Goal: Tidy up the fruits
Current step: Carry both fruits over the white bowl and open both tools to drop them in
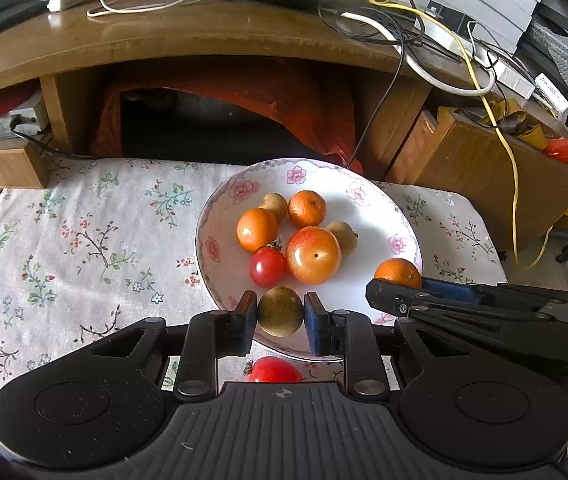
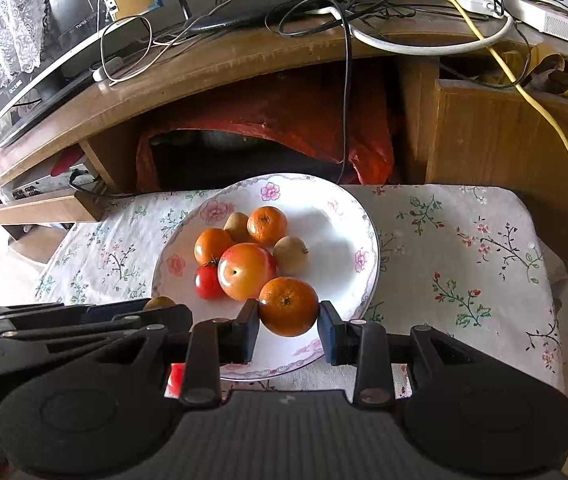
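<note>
Both grippers' jaws, level over the plate, clasp fruit.

Floral-clothed table, flowered plate, red tomato beside it

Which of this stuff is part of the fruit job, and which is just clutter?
Job: left gripper on brown fruit; right gripper on orange; plate; tomato on cloth.
Clutter: yellow cable; desk; red bag.
</note>
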Action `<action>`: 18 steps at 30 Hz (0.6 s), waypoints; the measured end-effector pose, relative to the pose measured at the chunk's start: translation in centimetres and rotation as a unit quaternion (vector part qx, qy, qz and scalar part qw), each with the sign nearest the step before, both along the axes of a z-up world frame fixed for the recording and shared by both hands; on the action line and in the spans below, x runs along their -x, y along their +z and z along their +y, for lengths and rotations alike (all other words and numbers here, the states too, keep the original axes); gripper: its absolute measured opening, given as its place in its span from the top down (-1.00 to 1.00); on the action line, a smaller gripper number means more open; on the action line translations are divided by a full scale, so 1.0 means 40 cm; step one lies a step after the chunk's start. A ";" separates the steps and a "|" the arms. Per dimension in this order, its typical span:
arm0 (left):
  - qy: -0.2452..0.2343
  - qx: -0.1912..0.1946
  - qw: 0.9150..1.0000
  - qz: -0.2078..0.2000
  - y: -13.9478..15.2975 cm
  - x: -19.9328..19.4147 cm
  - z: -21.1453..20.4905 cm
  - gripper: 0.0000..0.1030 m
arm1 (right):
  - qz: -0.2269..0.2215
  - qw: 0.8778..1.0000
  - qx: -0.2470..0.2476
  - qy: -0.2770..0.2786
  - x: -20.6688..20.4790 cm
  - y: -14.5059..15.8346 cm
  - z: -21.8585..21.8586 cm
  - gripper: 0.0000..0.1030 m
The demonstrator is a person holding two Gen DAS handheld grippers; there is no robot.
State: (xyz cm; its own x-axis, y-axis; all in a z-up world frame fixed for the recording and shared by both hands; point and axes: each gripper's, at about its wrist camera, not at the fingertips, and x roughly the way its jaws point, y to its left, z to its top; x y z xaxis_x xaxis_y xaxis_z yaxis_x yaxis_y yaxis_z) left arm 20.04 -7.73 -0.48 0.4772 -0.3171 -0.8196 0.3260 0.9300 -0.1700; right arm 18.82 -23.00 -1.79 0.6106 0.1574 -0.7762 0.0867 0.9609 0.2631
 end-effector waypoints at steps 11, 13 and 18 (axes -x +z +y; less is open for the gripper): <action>0.007 0.008 1.000 -0.005 0.010 0.004 0.007 0.28 | -0.010 1.000 -0.009 -0.007 0.008 0.012 -0.006 0.35; 0.009 0.010 1.000 -0.007 0.015 0.007 0.009 0.26 | -0.012 1.000 -0.011 -0.009 0.012 0.017 -0.006 0.35; 0.009 0.006 1.000 -0.006 0.017 0.017 0.016 0.23 | -0.018 1.000 -0.009 -0.009 0.025 0.035 0.000 0.35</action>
